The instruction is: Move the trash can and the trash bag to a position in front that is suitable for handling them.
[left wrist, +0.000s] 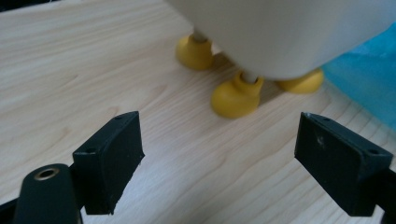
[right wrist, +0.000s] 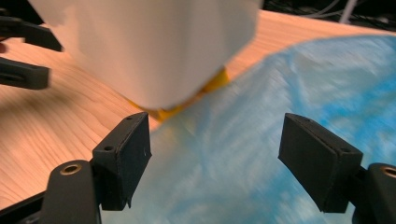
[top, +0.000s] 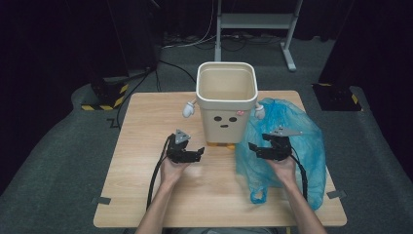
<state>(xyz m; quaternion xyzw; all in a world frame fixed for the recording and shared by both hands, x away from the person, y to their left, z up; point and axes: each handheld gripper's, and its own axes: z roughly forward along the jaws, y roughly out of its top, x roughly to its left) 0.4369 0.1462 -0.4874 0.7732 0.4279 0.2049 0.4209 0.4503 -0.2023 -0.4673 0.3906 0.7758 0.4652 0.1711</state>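
The left gripper [top: 191, 155] hovers low over the bench [top: 146, 126], at about 7 o'clock from the bin [top: 226, 100]. Its jaws stand wide and hold nothing; in the left gripper view bare wood lies between them, and the bin's yellow feet [left wrist: 233, 98] sit just ahead.

The bin stands upright at the middle of the bench toward 12 o'clock, open at the top and, as far as the high view shows, with nothing inside. It has a face on its front and small white arms on its sides.

The blue bag [top: 292, 146] lies crumpled flat on the bench at 3 to 5 o'clock of the bin, touching its right side, with a handle loop trailing toward 6 o'clock.

The right gripper [top: 263, 148] hangs over the bag's near left part. Its jaws are wide too, and in the right gripper view blue film [right wrist: 224, 163] lies directly between and beneath them, not yet pinched.

The step in hand looks like the first grasp of the bag, probably to line the bin with it. The next move calls for the right gripper to drop onto the film and close on a single layer near the mouth, while the left comes across toward 3 o'clock to take the opposite edge, so the mouth can be spread open. Thin film may slip or bunch.
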